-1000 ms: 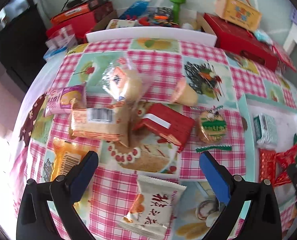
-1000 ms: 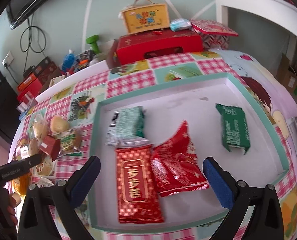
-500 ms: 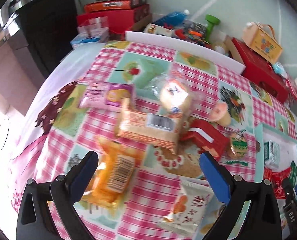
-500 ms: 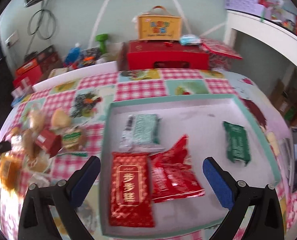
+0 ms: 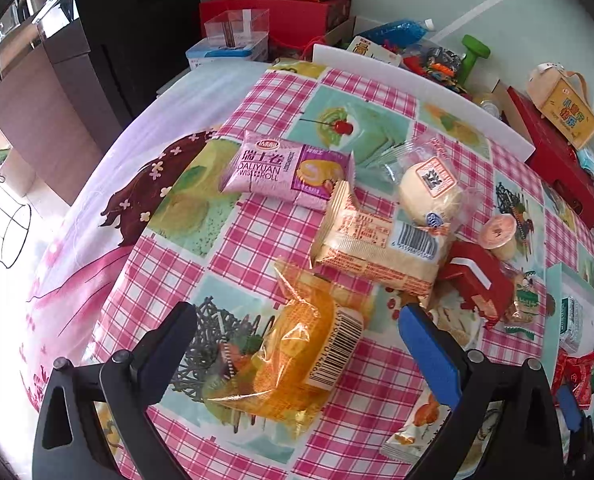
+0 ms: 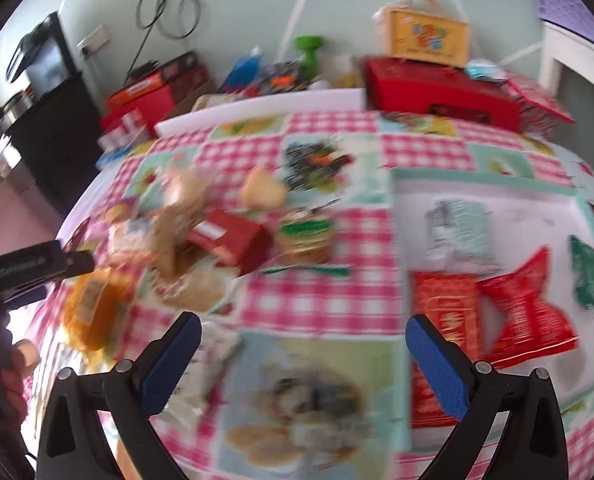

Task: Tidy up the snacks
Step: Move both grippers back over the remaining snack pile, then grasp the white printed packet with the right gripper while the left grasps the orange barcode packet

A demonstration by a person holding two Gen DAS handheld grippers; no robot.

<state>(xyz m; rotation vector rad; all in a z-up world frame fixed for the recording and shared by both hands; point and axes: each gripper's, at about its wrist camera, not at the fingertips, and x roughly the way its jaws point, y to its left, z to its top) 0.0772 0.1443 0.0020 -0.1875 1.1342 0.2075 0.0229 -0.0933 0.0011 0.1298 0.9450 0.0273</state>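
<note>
Left hand-held gripper (image 5: 297, 344) spread wide around orange snack packet (image 5: 297, 356) (barcode up), right hand-held gripper (image 6: 301, 348) likewise released.

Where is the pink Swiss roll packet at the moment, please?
In the left wrist view the pink packet lies on the tablecloth, at the far left of the snack pile, its right end touching the beige barcoded pack.

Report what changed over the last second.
The left gripper swung left, from above the white packet to straddling the orange packet, open. The right gripper swung left off the tray toward the loose snacks, open. Nothing was gripped or released; the snacks stayed put.
</note>
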